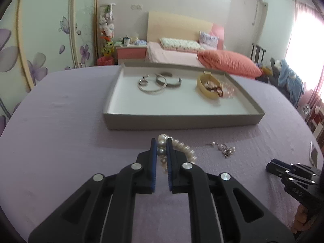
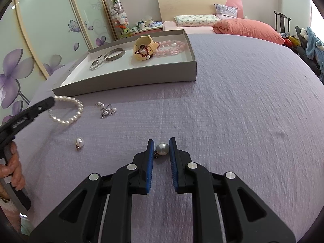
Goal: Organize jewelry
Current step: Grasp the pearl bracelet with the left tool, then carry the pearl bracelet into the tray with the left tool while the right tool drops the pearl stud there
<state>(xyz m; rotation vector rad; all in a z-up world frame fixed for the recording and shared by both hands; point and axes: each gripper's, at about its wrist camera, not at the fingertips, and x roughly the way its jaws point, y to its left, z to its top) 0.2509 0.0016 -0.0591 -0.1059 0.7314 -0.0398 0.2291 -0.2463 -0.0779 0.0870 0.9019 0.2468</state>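
Note:
A grey tray (image 1: 182,121) (image 2: 125,81) on the lilac cloth holds silver bangles (image 1: 154,83) (image 2: 109,57), a yellow band (image 1: 208,86) (image 2: 144,48) and pink beads (image 2: 172,46). My left gripper (image 1: 161,147) (image 2: 50,101) is shut on a white pearl bracelet (image 1: 182,147) (image 2: 66,111) lying in front of the tray. My right gripper (image 2: 162,147) (image 1: 271,166) straddles a single pearl earring (image 2: 162,148), its jaws slightly apart around it. A second pearl earring (image 2: 79,142) and a pearl chain piece (image 1: 224,149) (image 2: 106,110) lie loose on the cloth.
A bed with a coral duvet (image 1: 228,62) and a nightstand (image 1: 131,51) stand behind the table. A phone (image 1: 313,156) lies at the table's right edge. Wardrobe doors with purple flowers (image 2: 30,60) are on the left.

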